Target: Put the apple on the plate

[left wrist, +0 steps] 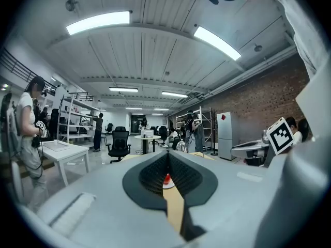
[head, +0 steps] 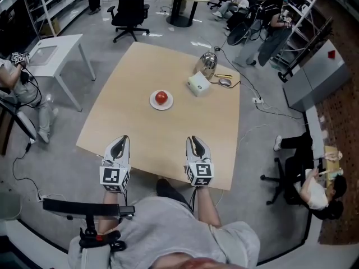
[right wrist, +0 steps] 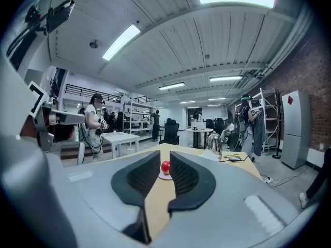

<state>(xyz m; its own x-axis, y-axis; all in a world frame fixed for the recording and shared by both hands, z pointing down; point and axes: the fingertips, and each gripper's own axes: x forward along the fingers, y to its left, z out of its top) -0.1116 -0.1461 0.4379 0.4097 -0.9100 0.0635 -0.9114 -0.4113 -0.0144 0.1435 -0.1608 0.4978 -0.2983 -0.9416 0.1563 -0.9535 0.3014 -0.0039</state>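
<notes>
An open lab-like office: swivel chairs, white tables, metal shelving racks, trailing floor cables.

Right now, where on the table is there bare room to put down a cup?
The whole left half of the table is bare, and so is the strip between the plate and the near edge. The far right corner is crowded: kettle, white box, mouse.

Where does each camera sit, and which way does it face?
Head view: on the person's head, looking steeply down at the table; left tongs, right tongs, torso show.
Left gripper view: on the left tongs, facing along its jaws across the table.
Right gripper view: on the right tongs, likewise.
Shared: all see the apple on the plate.
</notes>
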